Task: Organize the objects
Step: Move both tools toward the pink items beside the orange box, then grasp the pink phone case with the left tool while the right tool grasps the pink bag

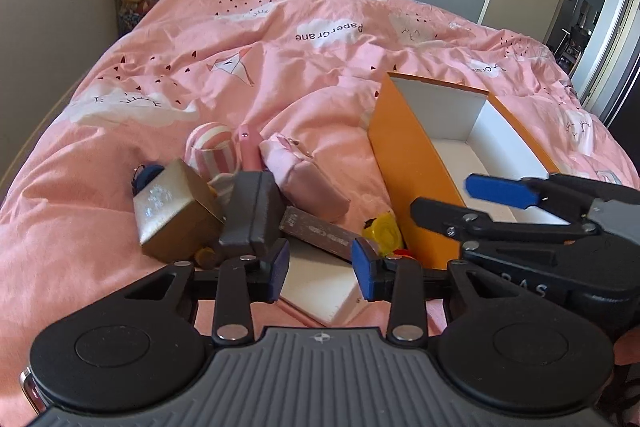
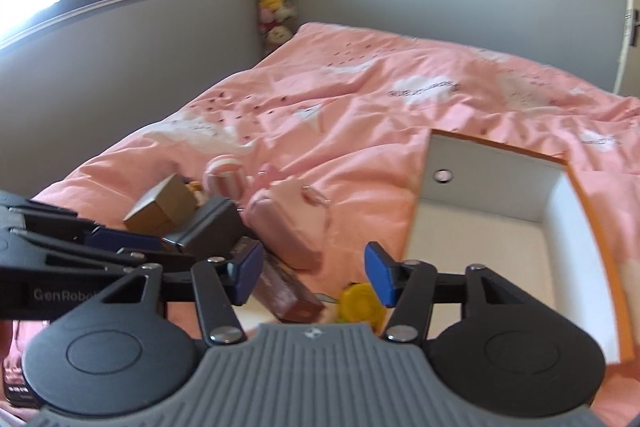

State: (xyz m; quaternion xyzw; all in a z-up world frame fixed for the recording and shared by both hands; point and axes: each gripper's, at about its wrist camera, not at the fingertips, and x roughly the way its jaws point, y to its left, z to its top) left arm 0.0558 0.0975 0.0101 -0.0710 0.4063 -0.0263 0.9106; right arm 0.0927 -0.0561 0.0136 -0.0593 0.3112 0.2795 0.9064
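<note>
Nearest, left gripper spread wide, nothing between its blue pads, low over a white card lying flat on the bed. Just past the pads, a dark grey case standing on end, touching a brown bar-shaped box that lies across the card's far edge. Left of the case, a tilted gold box with a silvery face. Right of the bar box, a yellow round toy tight against the wall of the orange box.

Right gripper likewise parted and holding nothing, poised above the bar box and yellow toy, beside the orange box's near corner; seen in the left view reaching over that box's rim.

Orange box open-topped, white inside, nothing visible in it; a round hole in its far wall.

Farther back, a pink pouch, a pink-and-white striped cup and a pink tube, clustered together on the quilt.
</note>
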